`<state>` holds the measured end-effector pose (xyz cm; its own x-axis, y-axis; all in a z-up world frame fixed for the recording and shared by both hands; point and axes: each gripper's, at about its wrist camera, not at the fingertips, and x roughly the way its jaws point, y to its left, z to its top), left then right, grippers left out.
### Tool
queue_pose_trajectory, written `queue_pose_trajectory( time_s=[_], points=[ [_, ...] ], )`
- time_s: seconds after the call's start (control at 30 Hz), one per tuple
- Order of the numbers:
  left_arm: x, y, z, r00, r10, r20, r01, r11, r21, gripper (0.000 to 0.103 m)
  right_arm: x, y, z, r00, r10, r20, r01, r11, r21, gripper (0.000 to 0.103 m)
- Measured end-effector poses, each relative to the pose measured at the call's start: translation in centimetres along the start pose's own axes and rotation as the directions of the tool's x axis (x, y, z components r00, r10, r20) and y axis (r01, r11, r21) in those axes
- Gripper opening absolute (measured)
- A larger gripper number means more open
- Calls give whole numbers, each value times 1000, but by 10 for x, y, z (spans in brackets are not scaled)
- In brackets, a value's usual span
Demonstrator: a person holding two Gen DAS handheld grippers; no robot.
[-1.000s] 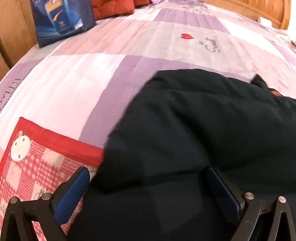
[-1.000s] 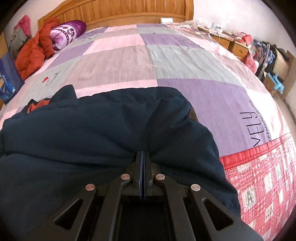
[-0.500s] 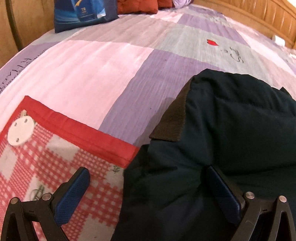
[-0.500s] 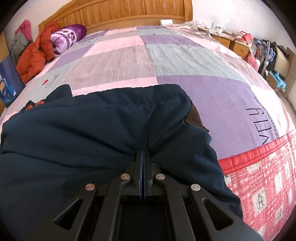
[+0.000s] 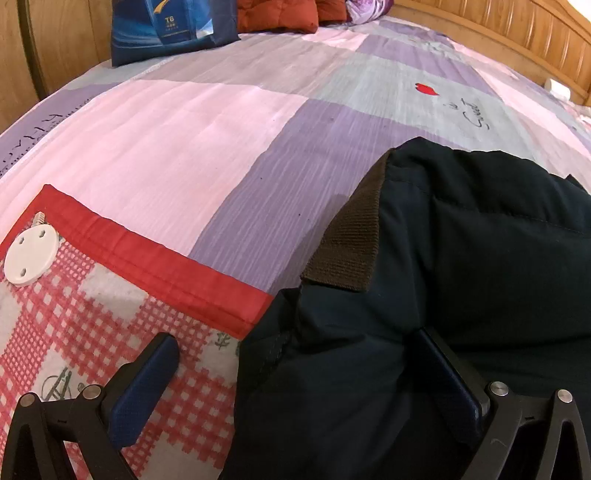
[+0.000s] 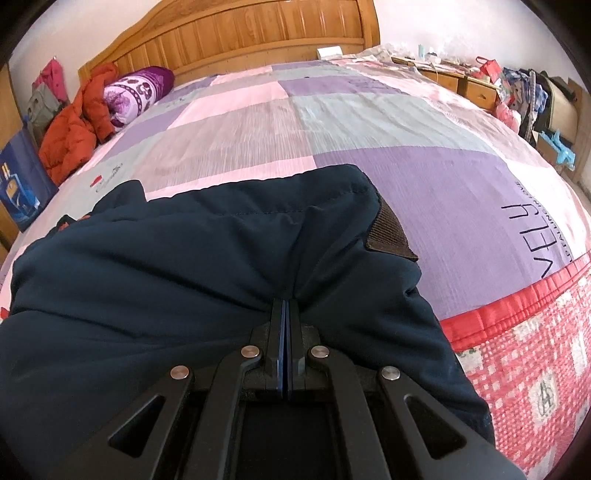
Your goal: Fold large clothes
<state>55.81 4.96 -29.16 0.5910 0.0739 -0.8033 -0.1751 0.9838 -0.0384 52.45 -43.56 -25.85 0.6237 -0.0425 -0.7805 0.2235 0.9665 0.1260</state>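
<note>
A wooden headboard stands at the bed's far end; right of it, a cluttered wooden dresser against the pale wall.

So the jacket is lying on the bed, near its foot end. Its cuff sticks out on the right side, resting on the quilt. Way back by the headboard there's a pillow with a heap of clothes to its left, and a bag in front of that heap. Cluttered drawers sit off the bed's right side.
</note>
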Motion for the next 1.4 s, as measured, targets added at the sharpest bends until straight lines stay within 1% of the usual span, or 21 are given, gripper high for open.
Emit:
queue_pose_trajectory(
  time_s=[0.13,0.27,0.37,0.47,0.53,0.6,0.63,0.7,0.73,0.77,0.8,0.87,0.9,0.97,1.03,1.1,1.13,1.17,1.23,1.33,1.4],
  points=[
    [1,0,1,1000,1,0,-1,1000,1,103,1,-4,0,1000,22,0,-22,1000,17,0],
    [2,-2,2,1000,15,-7,-15,1000,14,103,1,-11,3,998,63,-15,-62,997,53,0],
    [3,-6,7,999,33,-26,-32,998,49,103,-6,-23,9,994,106,-21,-103,989,108,0],
    [-2,-3,12,998,35,-54,-32,998,58,103,-18,-34,11,994,105,-15,-101,982,160,0],
    [-9,4,14,996,16,-89,-11,998,58,103,-25,-41,11,994,107,-29,-100,979,179,0],
    [-18,13,17,994,6,-109,1,998,62,103,-35,-44,14,997,70,-34,-64,986,151,0],
    [-25,15,19,994,14,-107,-6,997,75,103,-42,-49,16,998,44,-34,-39,988,149,0],
    [-39,16,19,995,59,-84,-48,991,124,103,-55,-62,18,999,-10,-31,16,984,177,0],
    [-47,16,20,994,78,-75,-66,986,154,103,-63,-66,19,998,-51,-34,56,984,167,0],
    [-58,15,19,995,77,-66,-64,982,176,103,-71,-64,20,994,-99,-36,103,986,129,0],
    [-66,13,17,996,63,-58,-51,981,188,103,-80,-60,19,988,-149,-30,151,985,83,0],
    [-93,5,10,1000,11,-28,-5,976,219,103,-104,-47,13,983,-185,9,185,983,2,0],
    [-112,-4,3,1000,-23,-9,25,970,241,103,-118,-38,8,981,-189,40,190,981,-32,0],
    [-138,-18,-9,998,-66,13,60,962,267,103,-145,-13,-9,986,-145,88,154,983,-99,0],
    [-168,-41,-28,992,-125,29,110,949,297,103,-164,15,-28,991,-85,104,101,982,-160,2],
    [-185,-57,-44,986,-162,29,146,941,305,103,-175,50,-51,995,-37,90,57,973,-224,4],
    [-191,-66,-54,983,-185,20,171,939,298,103,-179,70,-63,998,-14,67,32,962,-272,4],
    [-196,-75,-67,978,-209,-2,201,938,283,103,-181,87,-74,999,-9,50,24,952,-305,4],
    [-201,-87,-88,972,-230,-40,233,939,254,103,-188,114,-93,999,35,27,-25,952,-307,4],
    [-204,-98,-112,970,-234,-69,244,937,252,103,-191,142,-116,998,67,-2,-65,950,-306,4],
    [-201,-101,-132,972,-215,-89,232,930,284,103,-189,155,-131,996,86,-34,-93,933,-349,4]
  ],
)
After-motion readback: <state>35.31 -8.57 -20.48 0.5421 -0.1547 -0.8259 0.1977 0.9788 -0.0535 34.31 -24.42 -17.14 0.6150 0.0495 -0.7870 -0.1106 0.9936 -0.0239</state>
